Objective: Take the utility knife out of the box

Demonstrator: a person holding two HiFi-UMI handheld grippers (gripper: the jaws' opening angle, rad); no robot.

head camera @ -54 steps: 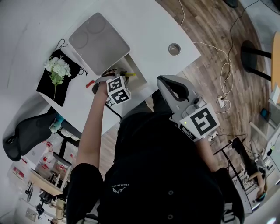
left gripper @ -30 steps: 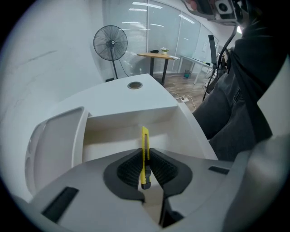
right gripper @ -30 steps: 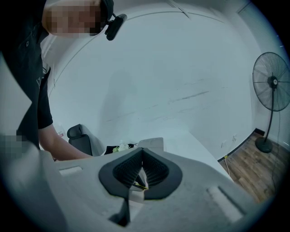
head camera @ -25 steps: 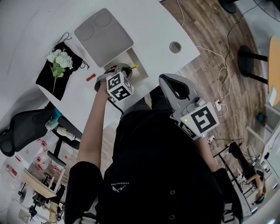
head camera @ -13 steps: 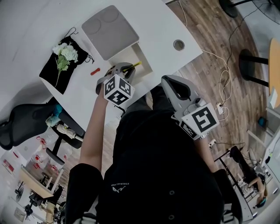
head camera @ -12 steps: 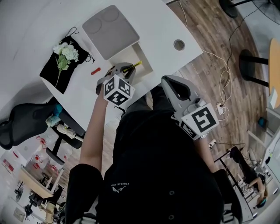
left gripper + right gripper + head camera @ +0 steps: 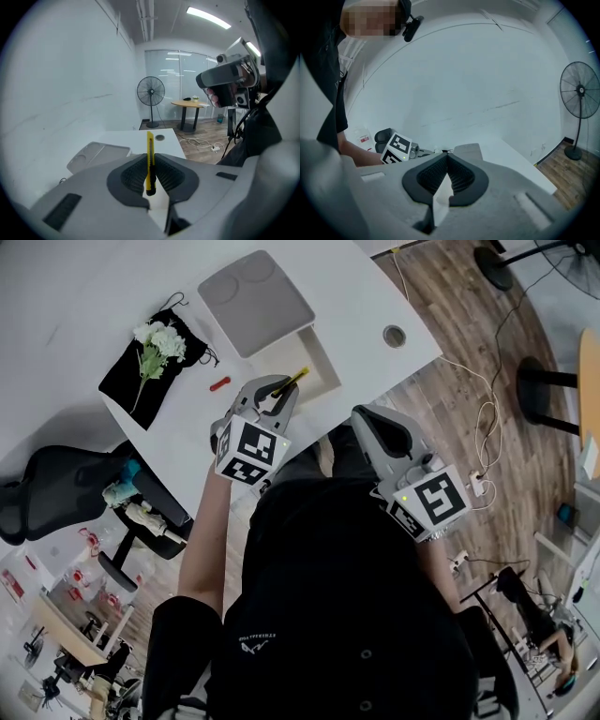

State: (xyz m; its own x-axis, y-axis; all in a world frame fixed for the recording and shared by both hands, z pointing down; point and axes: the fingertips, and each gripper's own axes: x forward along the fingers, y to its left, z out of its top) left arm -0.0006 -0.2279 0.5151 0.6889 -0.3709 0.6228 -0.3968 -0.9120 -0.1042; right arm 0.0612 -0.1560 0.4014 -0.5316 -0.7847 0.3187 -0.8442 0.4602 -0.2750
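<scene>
In the head view, the left gripper [image 7: 281, 395] clamps the slim yellow plastic utility knife [image 7: 293, 382] just over the open white rectangular box [image 7: 319, 354] on the white bench [image 7: 370, 296], apparently to carry it out. The left gripper view shows narrow jaws pinching it upright, with a black pedestal fan [image 7: 150, 91] far beyond the box. In the right gripper view, the right gripper [image 7: 446, 158] is closed and empty near the box.

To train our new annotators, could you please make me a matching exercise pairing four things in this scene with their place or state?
1 utility knife
2 white flowers
3 grey lid
4 right claw

A on the black bag
B shut, empty
C gripped in the left claw
D beside the open box

Pairs: 1-C, 2-A, 3-D, 4-B
</scene>
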